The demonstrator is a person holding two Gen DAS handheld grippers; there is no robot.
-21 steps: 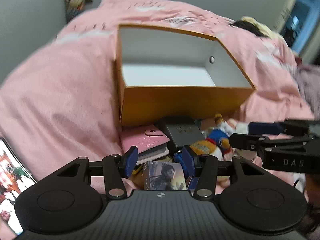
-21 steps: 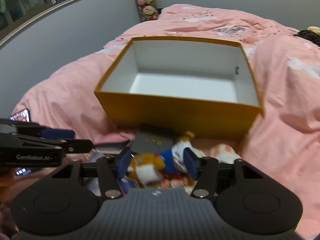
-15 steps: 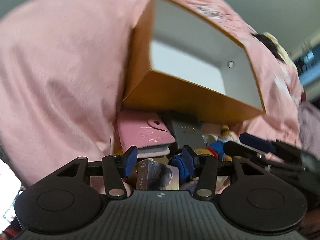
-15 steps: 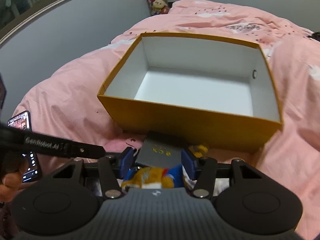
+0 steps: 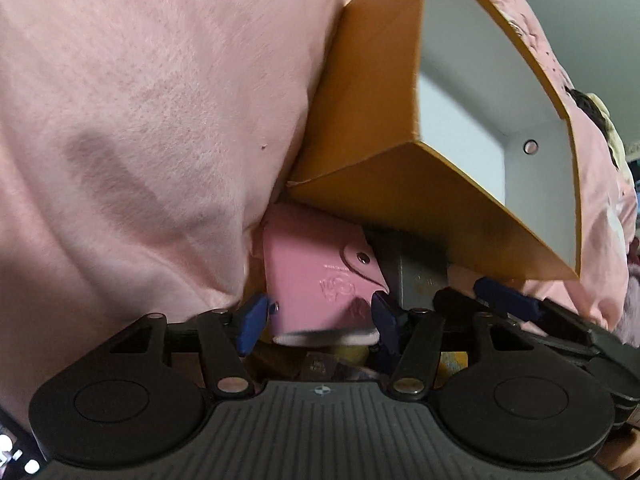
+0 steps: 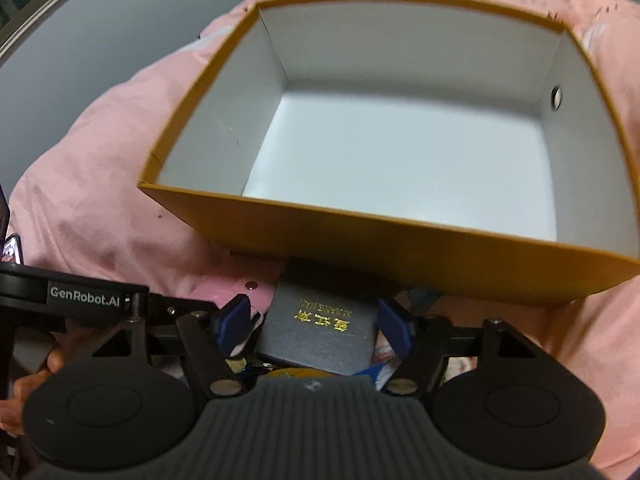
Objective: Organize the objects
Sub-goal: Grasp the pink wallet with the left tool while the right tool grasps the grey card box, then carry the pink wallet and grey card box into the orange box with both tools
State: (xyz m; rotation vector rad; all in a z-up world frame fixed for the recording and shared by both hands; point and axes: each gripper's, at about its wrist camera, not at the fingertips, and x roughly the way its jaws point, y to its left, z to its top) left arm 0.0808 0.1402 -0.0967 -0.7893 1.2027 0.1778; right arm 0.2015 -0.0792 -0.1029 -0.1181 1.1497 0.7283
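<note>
Left gripper (image 5: 318, 322): jaws apart, blue pads either side of the pink wallet's near end; whether the pads touch it cannot be told. In the right wrist view its black arm with white lettering enters at 9 o'clock (image 6: 236, 322).
Pink wallet (image 5: 320, 276): flat on the bed, snap flap toward 1 o'clock, far edge tucked under the near corner of the box; pale stack of pages shows at its near edge.
Dark booklet (image 6: 320, 328): grey-blue cover with gold characters, just right of the wallet, far end under the box's near wall; partly seen at 3 o'clock of the wallet in the left wrist view (image 5: 416, 280).
Right gripper (image 6: 314, 322): jaws apart, one blue pad on each side of the booklet, gap visible on the left side; not clamped.
Box (image 6: 360, 240): orange outside, white inside, open top, at 12 o'clock from both grippers; small round fitting on its right inner wall.
Bed cover (image 5: 140, 120): pink, carries everything.
Phone (image 6: 12, 250): lit screen at 9 o'clock edge.
</note>
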